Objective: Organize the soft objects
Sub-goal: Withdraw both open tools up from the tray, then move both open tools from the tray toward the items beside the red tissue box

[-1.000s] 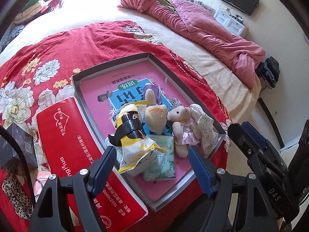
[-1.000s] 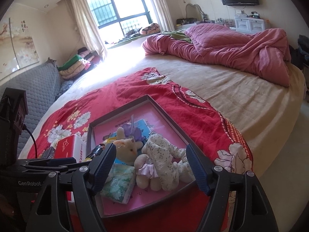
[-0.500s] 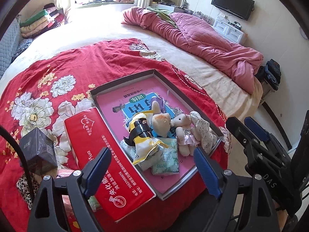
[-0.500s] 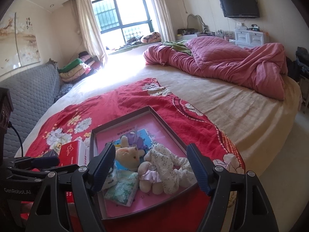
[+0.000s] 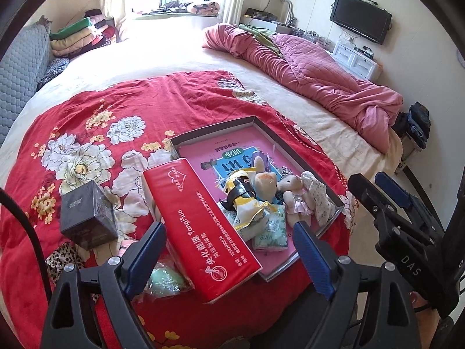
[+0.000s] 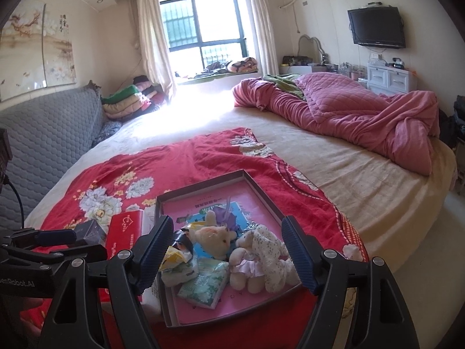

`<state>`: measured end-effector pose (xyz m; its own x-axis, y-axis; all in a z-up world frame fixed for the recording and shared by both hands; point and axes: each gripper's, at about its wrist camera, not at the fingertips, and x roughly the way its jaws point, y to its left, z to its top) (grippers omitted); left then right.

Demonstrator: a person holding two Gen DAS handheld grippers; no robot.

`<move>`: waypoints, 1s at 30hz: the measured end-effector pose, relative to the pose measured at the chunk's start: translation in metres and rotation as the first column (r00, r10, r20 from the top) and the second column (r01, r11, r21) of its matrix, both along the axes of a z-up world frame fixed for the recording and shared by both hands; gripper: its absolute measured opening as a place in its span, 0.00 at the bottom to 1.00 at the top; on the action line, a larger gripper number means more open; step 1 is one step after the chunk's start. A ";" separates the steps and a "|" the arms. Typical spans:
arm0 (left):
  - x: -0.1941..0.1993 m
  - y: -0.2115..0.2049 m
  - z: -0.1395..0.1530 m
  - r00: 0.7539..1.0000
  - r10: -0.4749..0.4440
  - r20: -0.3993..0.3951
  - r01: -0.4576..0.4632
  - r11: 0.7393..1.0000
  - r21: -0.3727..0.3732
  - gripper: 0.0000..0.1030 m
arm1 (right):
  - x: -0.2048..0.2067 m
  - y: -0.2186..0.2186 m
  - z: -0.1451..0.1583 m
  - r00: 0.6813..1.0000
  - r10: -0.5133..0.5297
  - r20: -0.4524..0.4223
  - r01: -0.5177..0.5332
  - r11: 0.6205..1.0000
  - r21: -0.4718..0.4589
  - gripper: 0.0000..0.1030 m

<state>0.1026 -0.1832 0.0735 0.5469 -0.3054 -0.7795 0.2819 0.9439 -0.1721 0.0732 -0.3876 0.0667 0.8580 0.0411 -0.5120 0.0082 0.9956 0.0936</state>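
Left wrist view: left hand-held gripper [image 5: 229,250] hangs above the near end of the bed, jaws wide apart, nothing between the pads. Below lies the shallow box tray [image 5: 334,200] on the red floral blanket [image 5: 116,110]. Inside it, piled at the near end: yellow-black plush [image 5: 242,200], tan bear [image 5: 263,184], pink-dress bear [image 5: 296,202], floral rabbit [image 5: 318,196], green tissue pack [image 5: 271,232]. Red tissue pack [image 5: 197,226] lies just beside the tray's left wall, outside it. Black box [image 5: 87,215] sits further left; a pale green soft item [image 5: 164,280] and leopard fabric [image 5: 62,257] lie near the left finger. The right tool shows at the right edge.

Right wrist view: right hand-held gripper [image 6: 226,254] also stands apart and empty, looking more level over the tray and the same toys. This view hides the green item and leopard fabric; it shows the window and wall picture instead.

Step, as judged: between picks, toys already in the tray. Next move likely needs the left gripper lowered onto a loose soft item outside the tray, closing gently since these will squash.
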 end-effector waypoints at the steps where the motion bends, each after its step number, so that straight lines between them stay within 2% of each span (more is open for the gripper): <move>1: -0.002 0.003 0.000 1.000 0.004 0.002 -0.004 1.000 0.002 0.85 | -0.001 0.002 0.001 1.000 0.004 0.002 -0.004 1.000 -0.005 0.76; 17: -0.029 0.045 -0.001 0.998 0.053 0.015 -0.053 0.999 0.007 0.85 | -0.016 0.046 0.009 0.997 0.077 -0.016 -0.078 0.994 -0.082 0.76; 30: -0.043 0.106 -0.002 0.987 0.162 0.010 -0.162 0.987 -0.013 0.86 | -0.025 0.096 0.010 0.979 0.204 -0.020 -0.205 0.971 -0.124 0.76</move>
<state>0.0595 -0.0777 0.0717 0.5987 -0.2214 -0.7698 0.1271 0.9751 -0.1816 0.0479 -0.2914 0.0769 0.8345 0.1505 -0.5301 -0.1962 0.9801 -0.0306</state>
